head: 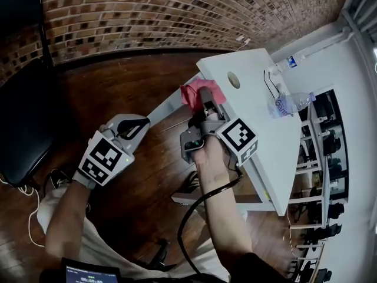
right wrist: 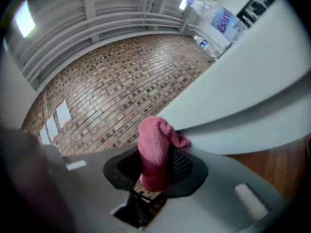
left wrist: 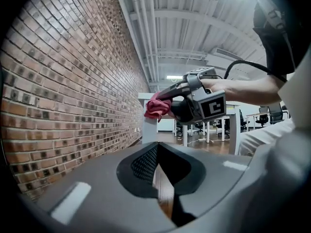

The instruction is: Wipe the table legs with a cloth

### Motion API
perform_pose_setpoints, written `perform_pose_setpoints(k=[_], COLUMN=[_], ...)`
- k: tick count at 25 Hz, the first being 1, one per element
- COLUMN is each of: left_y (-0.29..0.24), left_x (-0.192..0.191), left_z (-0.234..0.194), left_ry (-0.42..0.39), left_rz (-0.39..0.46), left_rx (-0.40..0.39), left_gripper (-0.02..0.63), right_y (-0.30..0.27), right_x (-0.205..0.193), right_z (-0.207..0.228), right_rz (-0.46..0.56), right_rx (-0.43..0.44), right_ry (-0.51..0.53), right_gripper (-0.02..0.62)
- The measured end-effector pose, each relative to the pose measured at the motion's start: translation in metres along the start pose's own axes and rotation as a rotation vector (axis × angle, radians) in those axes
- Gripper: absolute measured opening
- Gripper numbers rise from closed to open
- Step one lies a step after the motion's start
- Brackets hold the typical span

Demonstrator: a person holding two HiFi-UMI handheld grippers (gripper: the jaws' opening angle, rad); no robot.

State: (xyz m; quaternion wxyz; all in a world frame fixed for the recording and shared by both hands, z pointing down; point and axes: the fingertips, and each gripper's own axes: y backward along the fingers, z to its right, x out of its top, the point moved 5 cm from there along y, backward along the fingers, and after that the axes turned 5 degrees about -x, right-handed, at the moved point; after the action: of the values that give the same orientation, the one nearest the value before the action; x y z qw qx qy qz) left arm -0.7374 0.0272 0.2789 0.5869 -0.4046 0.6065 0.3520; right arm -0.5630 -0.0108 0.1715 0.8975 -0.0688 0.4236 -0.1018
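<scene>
My right tongs (head: 204, 94) are clamped on the pink cloth (head: 191, 92), which bunches out past the tips. The cloth is pressed against the top of the white leg (left wrist: 148, 129), right where the leg meets the far left corner of the bench (head: 254, 108). In the right gripper view the cloth (right wrist: 155, 147) stands up between the jaws and touches the pale edge of the bench top. My left tongs (head: 140, 126) hang lower and to the left, well apart from the cloth, over the wooden floor (head: 147, 181). Their jaws are drawn together at the tips with nothing between them and point toward the leg. A bottle (head: 288, 104) lies on the bench to the right. A brick wall (head: 147, 10) runs along the far side.
</scene>
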Motion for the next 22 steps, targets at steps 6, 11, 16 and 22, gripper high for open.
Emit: perform_pose_setpoints(k=[6, 11, 16, 22], left_y=[0.004, 0.006, 0.013, 0.025], left_x=[0.004, 0.004, 0.0, -0.011], left_z=[-0.006, -0.011, -0.027, -0.052], left_ry=[0.002, -0.006, -0.004, 0.158], left_rz=[0.015, -0.006, -0.021, -0.031], left_rx=[0.014, 0.047, 0.097, 0.169], left_gripper=[0.0, 0.0, 0.0, 0.0], right_y=[-0.014, -0.032, -0.047, -0.068], right_x=[-0.021, -0.048, -0.087, -0.142], right_z=[0.01, 0.028, 0.061, 0.105], right_rz=[-0.022, -0.063, -0.101, -0.15], right_rx=[0.037, 0.032, -0.012, -0.007], right_ry=[-0.02, -0.115, -0.169, -0.207], right_gripper=[0.1, 0.098, 0.1, 0.1])
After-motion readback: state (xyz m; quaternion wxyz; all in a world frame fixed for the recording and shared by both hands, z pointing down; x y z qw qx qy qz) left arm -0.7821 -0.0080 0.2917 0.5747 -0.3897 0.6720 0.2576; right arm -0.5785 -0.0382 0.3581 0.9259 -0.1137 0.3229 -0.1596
